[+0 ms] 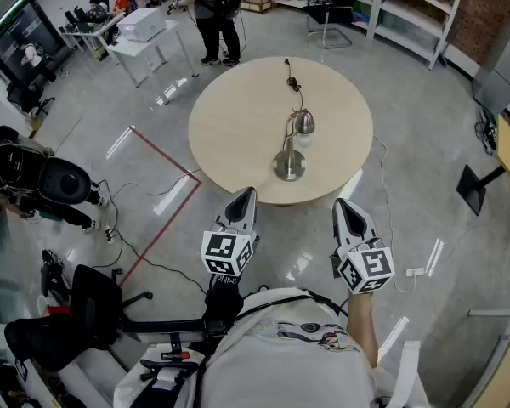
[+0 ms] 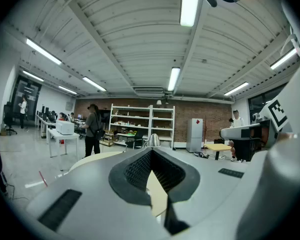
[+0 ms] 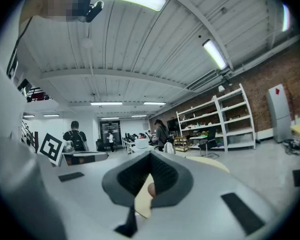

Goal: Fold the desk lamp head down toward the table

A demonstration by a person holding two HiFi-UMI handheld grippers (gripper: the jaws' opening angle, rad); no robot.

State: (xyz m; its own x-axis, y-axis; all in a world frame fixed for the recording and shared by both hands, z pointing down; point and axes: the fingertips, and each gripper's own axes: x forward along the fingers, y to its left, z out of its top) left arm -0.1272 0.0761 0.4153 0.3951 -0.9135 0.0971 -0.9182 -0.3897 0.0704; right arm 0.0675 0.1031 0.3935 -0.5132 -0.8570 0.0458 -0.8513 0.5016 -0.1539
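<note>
**Item 1: desk lamp (image 1: 291, 147).** Chrome. It stands on the round table (image 1: 238, 126), off centre toward the table's 6 o'clock edge. The round base (image 1: 289, 167) sits flat on the top. A curved neck carries the lamp head (image 1: 304, 124) to about 1 o'clock of the base. In the left gripper view the head shows raised above the tabletop, just beyond the jaw tips. The cord (image 1: 292, 79) runs from the lamp toward the 12 o'clock edge.

**Item 2: left gripper (image 1: 246, 194).** Hand-held, off the table at its 7 o'clock. It points at the table edge, with its jaws closed together and nothing between them. It is well apart from the lamp.

**Item 3: right gripper (image 1: 342, 204).** Hand-held, off the table at its 5 o'clock. Its jaws are fully together and it holds nothing. It is clear of the lamp.

**Item 4: surroundings.** A person (image 1: 212, 15) stands beyond the table at 11 o'clock. Shelving (image 1: 408, 7) stands at 1 o'clock. A red floor line (image 1: 161, 155) lies at 9 o'clock.
</note>
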